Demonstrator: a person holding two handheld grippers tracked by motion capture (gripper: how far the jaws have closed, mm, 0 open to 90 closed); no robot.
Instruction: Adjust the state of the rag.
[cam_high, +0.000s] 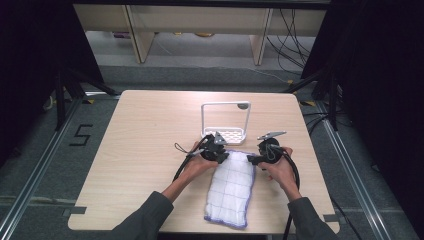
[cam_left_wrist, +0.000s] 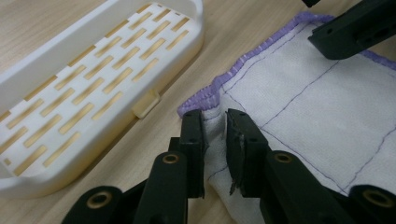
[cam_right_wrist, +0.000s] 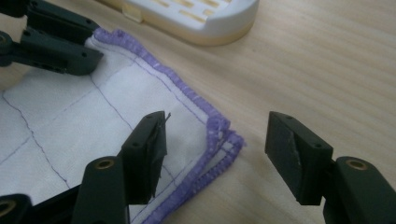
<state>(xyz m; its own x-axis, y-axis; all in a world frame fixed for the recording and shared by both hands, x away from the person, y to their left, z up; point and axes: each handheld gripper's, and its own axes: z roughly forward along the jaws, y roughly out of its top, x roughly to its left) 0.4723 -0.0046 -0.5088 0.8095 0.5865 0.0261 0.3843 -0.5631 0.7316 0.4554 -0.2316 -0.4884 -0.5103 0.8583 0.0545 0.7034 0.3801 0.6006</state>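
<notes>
A white folded cloth (cam_high: 232, 187) with purple stitched edges lies on the wooden table, its long side running toward me. My left gripper (cam_high: 216, 150) is at the cloth's far left corner. In the left gripper view the jaws (cam_left_wrist: 215, 126) pinch a bunched fold of the cloth (cam_left_wrist: 317, 112) at that corner. My right gripper (cam_high: 257, 160) is at the far right corner. Its jaws (cam_right_wrist: 217, 140) stand open, one on the cloth (cam_right_wrist: 70, 116) and one over bare wood, with the purple corner between them.
A white slotted tray (cam_high: 225, 135) with a tall wire handle stands just beyond the cloth, close to both grippers; its rim (cam_left_wrist: 70, 93) lies beside the left jaws. The table (cam_high: 150, 125) ends near the cloth's front edge.
</notes>
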